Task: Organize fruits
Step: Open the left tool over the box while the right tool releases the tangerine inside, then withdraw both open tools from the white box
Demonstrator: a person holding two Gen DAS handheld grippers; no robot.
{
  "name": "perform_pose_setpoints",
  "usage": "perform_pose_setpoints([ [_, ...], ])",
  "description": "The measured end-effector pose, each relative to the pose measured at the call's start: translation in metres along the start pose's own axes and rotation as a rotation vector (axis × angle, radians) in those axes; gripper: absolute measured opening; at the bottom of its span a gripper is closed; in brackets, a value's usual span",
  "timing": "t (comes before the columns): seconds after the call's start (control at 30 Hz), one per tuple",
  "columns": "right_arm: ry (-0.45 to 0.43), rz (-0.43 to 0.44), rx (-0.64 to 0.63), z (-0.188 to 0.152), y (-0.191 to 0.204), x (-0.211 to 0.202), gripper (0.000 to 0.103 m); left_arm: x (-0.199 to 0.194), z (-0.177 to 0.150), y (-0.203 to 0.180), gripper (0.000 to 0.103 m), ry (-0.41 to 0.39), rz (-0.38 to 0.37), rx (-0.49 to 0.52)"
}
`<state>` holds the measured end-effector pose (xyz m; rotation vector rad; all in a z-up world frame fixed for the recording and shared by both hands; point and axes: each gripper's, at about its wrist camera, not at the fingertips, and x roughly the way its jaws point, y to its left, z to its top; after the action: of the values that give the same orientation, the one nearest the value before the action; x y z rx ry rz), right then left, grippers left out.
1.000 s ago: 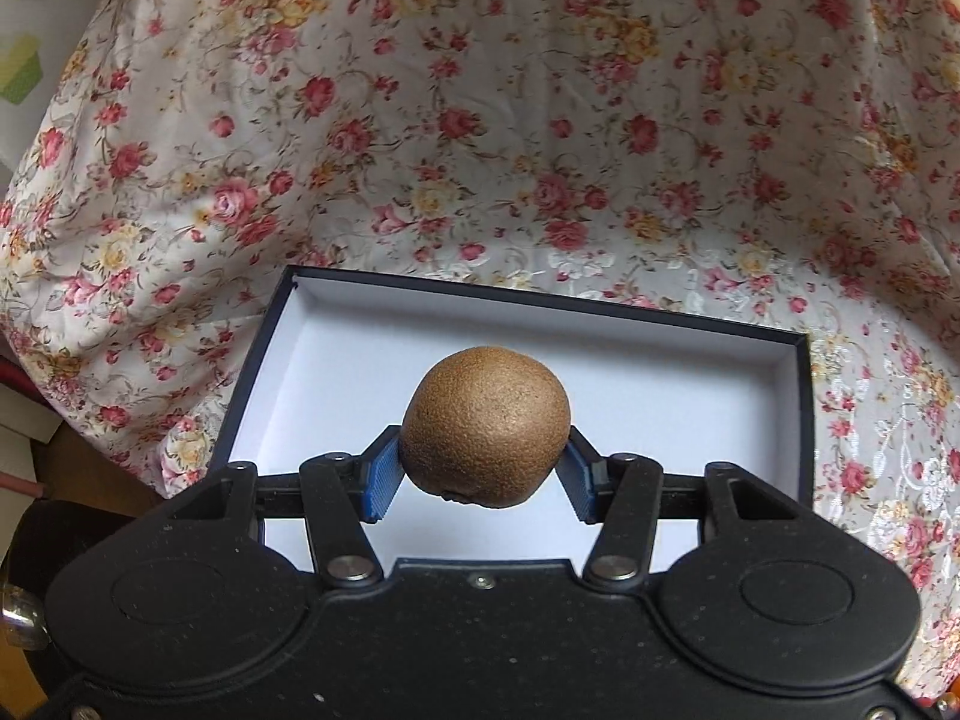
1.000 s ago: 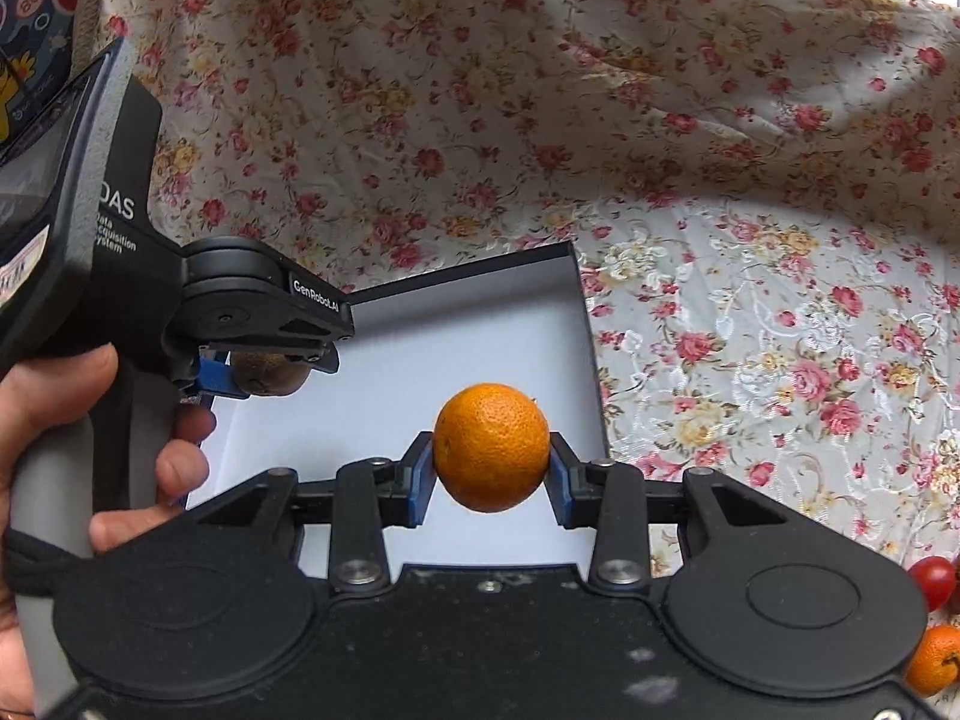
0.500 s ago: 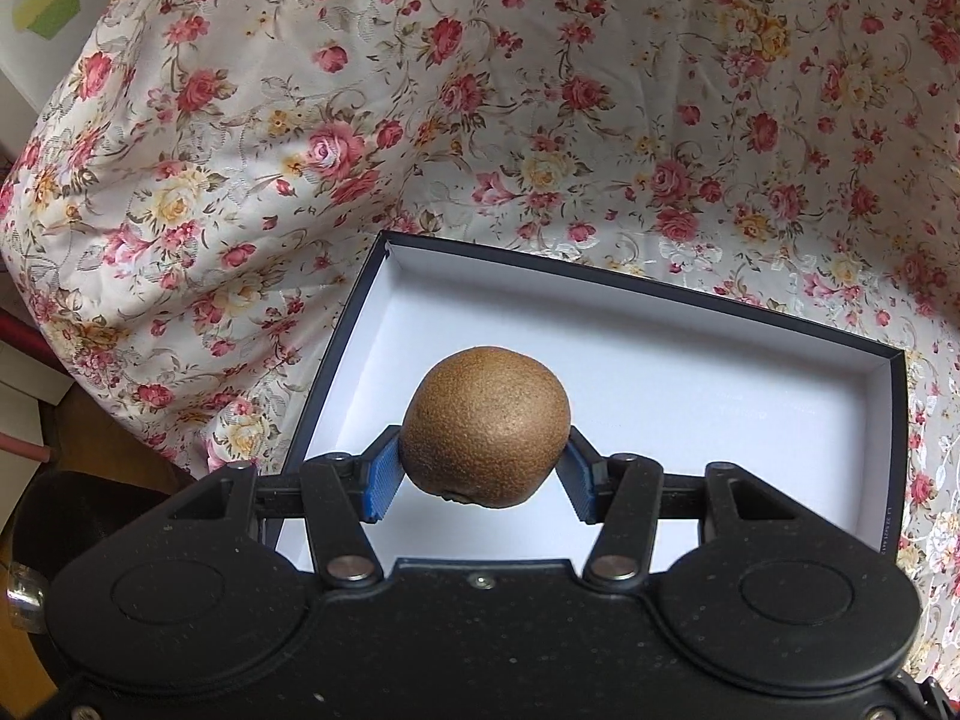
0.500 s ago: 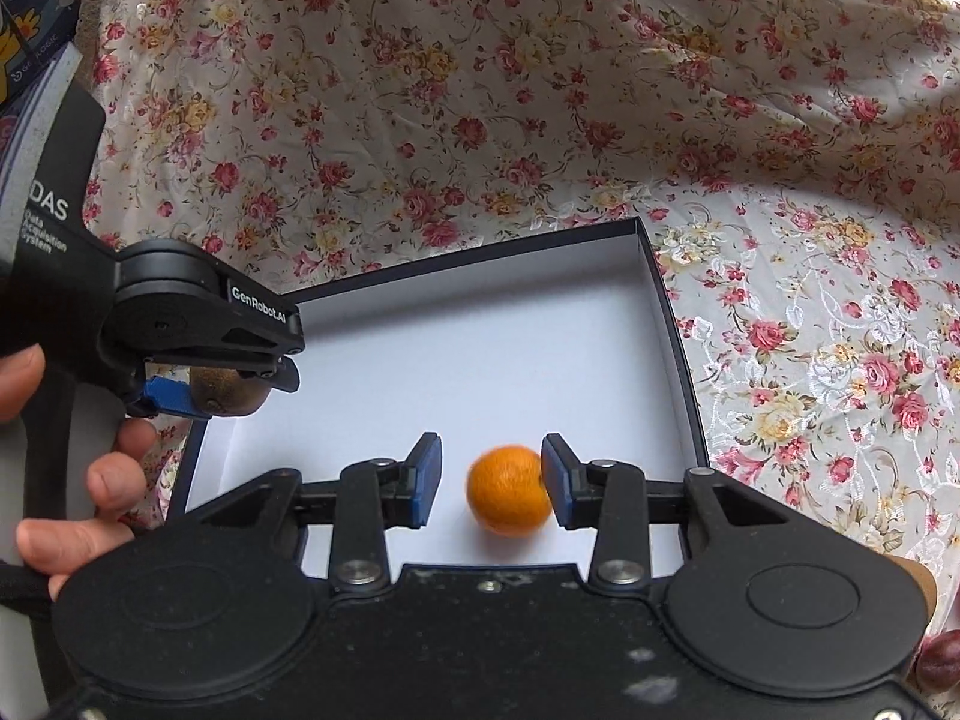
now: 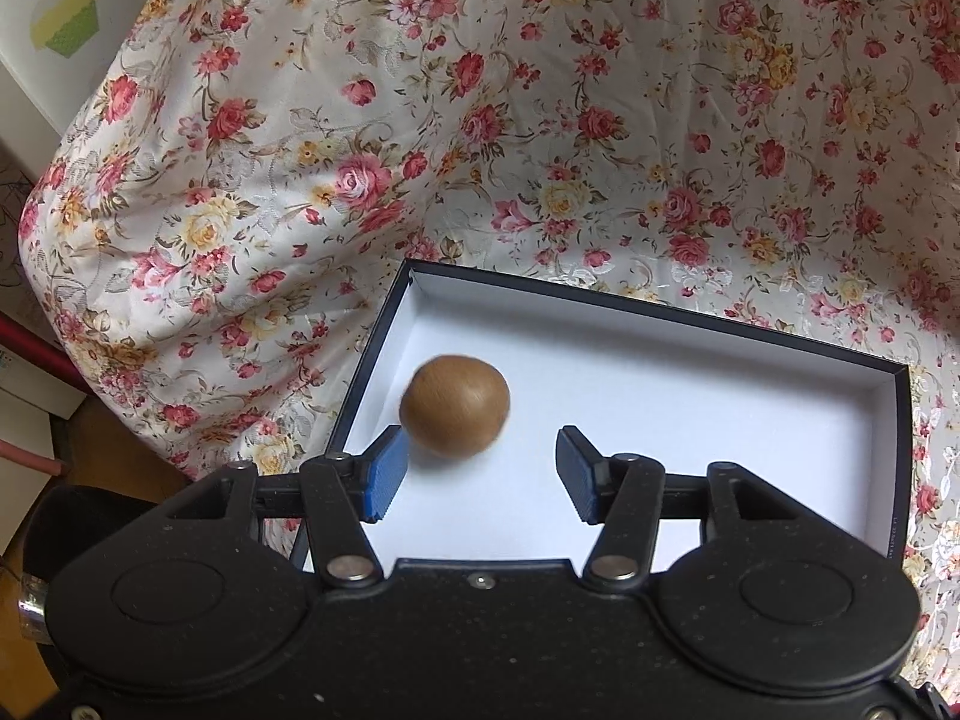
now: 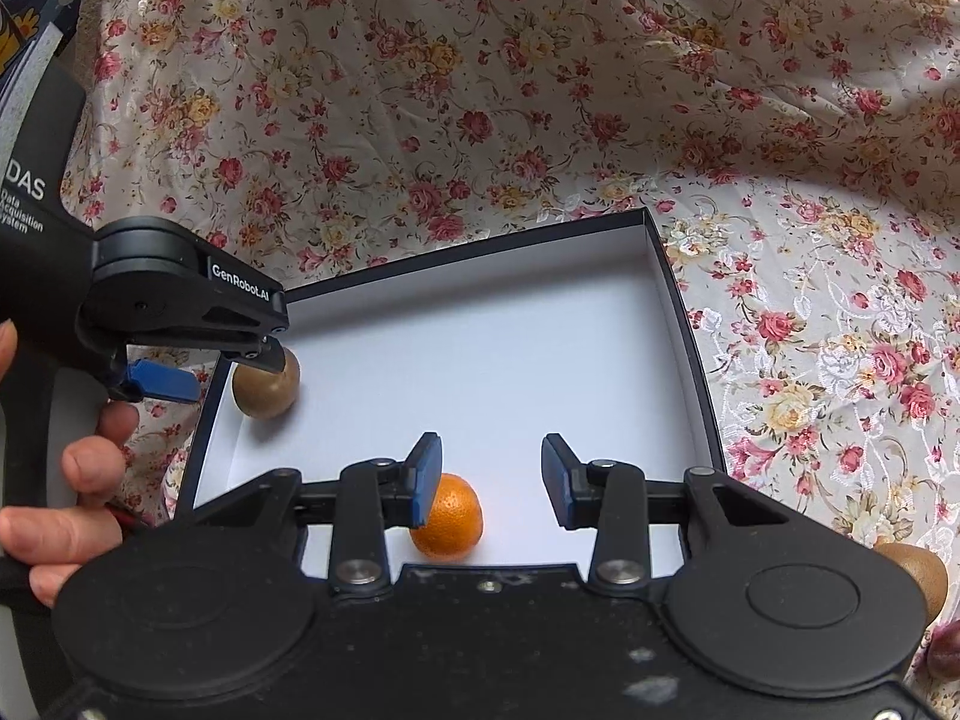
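A brown kiwi, blurred by motion, is over the white floor of the dark-rimmed box, just ahead of my left gripper, which is open with nothing between its blue pads. In the right wrist view the same kiwi sits near the box's left wall, under the left gripper. My right gripper is open above the box floor. An orange lies on that floor, partly behind the right gripper's left pad.
Flowered cloth covers the surface around the box and rises behind it. Another kiwi and a dark red fruit lie at the lower right of the right wrist view. A hand holds the left gripper's handle.
The left gripper has opened and let go of the kiwi, which has dropped into the box. The right gripper released the orange earlier and has widened; the orange has rolled slightly left.
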<state>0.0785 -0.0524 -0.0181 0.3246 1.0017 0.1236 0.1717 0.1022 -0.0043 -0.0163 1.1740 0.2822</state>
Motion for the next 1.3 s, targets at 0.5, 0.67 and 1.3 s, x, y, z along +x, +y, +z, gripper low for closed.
perform_pose_setpoints([
  [0.5,0.031,-0.061,-0.031,-0.007,-0.001,0.009,0.040,-0.005,-0.001,-0.002,0.062,-0.001,-0.015,-0.015],
  [0.67,0.025,-0.089,-0.049,-0.008,0.000,0.010,0.040,-0.006,-0.001,-0.003,0.062,0.001,-0.020,-0.011],
  [1.3,0.047,-0.157,-0.080,0.003,-0.006,0.015,0.040,-0.009,-0.001,-0.009,0.062,-0.007,-0.030,0.010],
])
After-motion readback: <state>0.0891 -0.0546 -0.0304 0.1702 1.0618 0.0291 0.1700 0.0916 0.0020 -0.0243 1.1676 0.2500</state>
